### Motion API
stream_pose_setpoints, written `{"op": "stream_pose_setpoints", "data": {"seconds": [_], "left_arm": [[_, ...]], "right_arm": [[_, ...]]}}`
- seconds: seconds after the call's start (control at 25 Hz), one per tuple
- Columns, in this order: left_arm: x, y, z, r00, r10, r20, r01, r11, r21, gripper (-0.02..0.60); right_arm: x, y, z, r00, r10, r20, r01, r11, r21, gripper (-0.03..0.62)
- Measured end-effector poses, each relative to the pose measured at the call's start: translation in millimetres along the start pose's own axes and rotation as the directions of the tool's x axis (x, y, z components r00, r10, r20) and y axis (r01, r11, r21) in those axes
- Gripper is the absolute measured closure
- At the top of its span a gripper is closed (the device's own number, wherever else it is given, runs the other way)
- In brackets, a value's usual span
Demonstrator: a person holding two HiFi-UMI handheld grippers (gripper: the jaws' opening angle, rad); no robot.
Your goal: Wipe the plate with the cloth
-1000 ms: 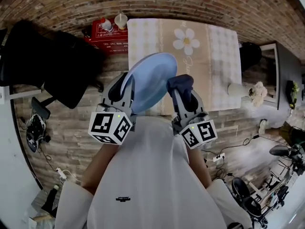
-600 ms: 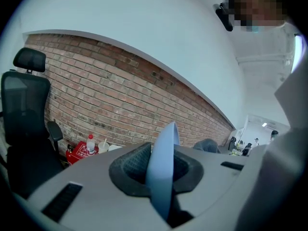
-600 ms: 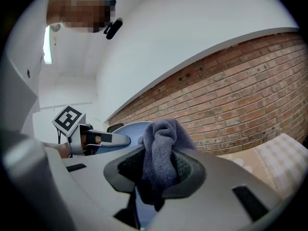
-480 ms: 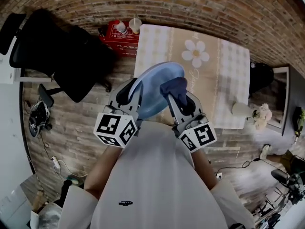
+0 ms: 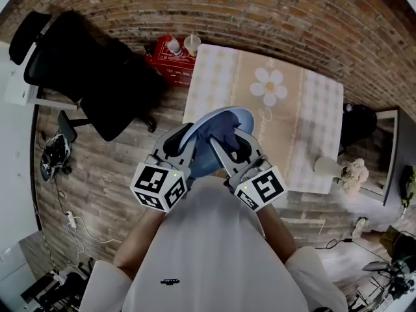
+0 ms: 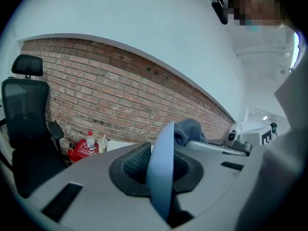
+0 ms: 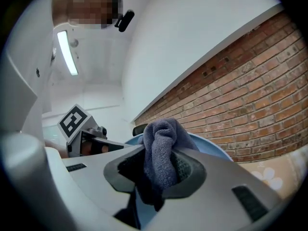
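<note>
A light blue plate (image 5: 242, 117) is held on edge in front of the person's chest, above the floor. My left gripper (image 5: 184, 147) is shut on the plate's rim (image 6: 161, 170). My right gripper (image 5: 224, 143) is shut on a dark blue cloth (image 5: 213, 133), which lies against the plate's face. In the right gripper view the cloth (image 7: 162, 153) bunches between the jaws with the plate (image 7: 211, 149) right behind it. In the left gripper view the cloth (image 6: 189, 130) shows past the plate's edge.
A table with a beige daisy-print cloth (image 5: 281, 112) stands ahead, with a white cup (image 5: 324, 166) and flowers (image 5: 351, 171) near its right end. A black office chair (image 5: 91, 70) is at the left. A red box with a bottle and a cup (image 5: 174, 52) sits by the brick wall.
The right gripper has carried the cloth leftward from the plate's right rim onto the plate's face. Both grippers and the plate have drawn nearer the body.
</note>
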State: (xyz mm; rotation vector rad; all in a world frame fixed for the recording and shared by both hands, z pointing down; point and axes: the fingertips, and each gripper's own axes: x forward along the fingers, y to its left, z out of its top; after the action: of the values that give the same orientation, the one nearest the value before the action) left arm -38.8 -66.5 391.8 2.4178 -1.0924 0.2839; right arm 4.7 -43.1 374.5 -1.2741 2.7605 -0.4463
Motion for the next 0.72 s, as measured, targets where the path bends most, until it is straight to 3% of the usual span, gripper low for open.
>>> {"op": "stream_pose_setpoints", "data": {"seconds": [0.2,0.72], "left_arm": [[-2.7,-15.7,4.8,1.0,-0.018,-0.004,0.018,1.0,0.01,0.534],[-1.6,-33.9,27.0,0.999,-0.046,0.029,0.045,0.999,0.031,0.534]], "right_arm": [[-1.0,-1.4,10.0,1.0,0.013,0.008,-0.013,1.0,-0.005,0.479],[-11.8,-29.2,29.4,0.995,-0.1,0.029,0.1,0.995,-0.018,0.478]]}}
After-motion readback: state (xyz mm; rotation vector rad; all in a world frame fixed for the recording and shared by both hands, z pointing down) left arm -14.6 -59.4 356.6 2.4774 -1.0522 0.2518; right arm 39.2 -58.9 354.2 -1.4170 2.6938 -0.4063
